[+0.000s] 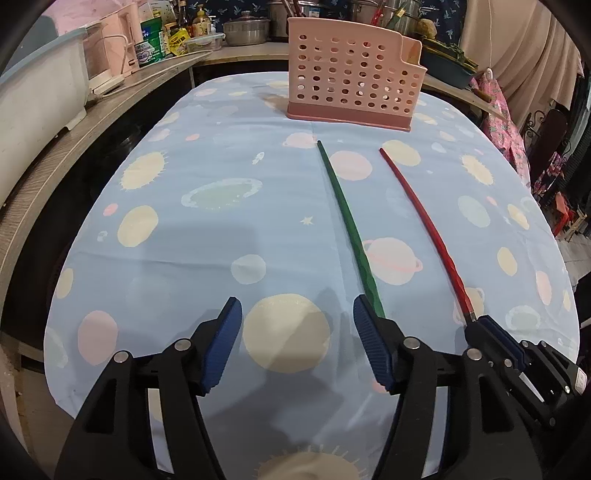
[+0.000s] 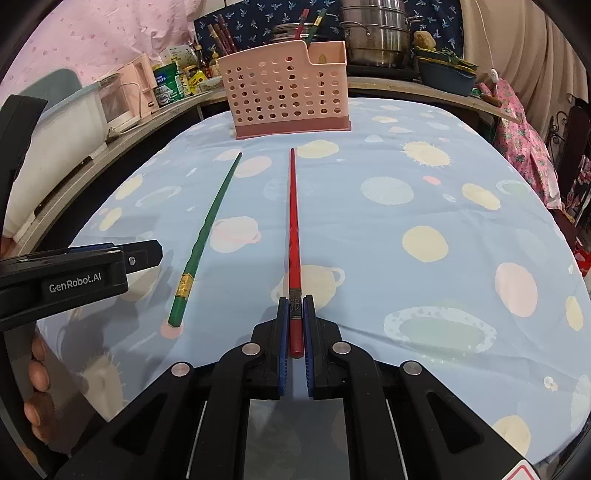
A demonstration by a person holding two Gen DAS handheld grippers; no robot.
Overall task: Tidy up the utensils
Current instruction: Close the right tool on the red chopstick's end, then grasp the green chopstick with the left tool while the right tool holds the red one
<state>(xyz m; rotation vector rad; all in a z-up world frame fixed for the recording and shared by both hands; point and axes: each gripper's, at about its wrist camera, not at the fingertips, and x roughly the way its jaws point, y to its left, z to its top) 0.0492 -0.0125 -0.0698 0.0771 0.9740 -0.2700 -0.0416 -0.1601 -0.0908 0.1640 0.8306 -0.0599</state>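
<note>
A green chopstick [image 1: 345, 218] and a red chopstick [image 1: 424, 221] lie side by side on the planet-print tablecloth [image 1: 184, 258], pointing toward a pink perforated utensil basket [image 1: 351, 85] at the far end. My left gripper [image 1: 297, 339] is open and empty; its right finger sits over the green chopstick's near end. My right gripper [image 2: 295, 321] is shut on the thick end of the red chopstick [image 2: 294, 236]. The green chopstick [image 2: 207, 236] lies to its left, free on the cloth. The basket [image 2: 288, 99] also shows in the right wrist view, holding other chopsticks.
A counter [image 1: 92, 110] curves along the left and back with a white appliance [image 1: 37, 92], bottles, jars and steel pots [image 2: 376, 33]. Pink floral cloth [image 2: 524, 140] hangs at the right edge. The left gripper's body [image 2: 74, 277] reaches in at the left.
</note>
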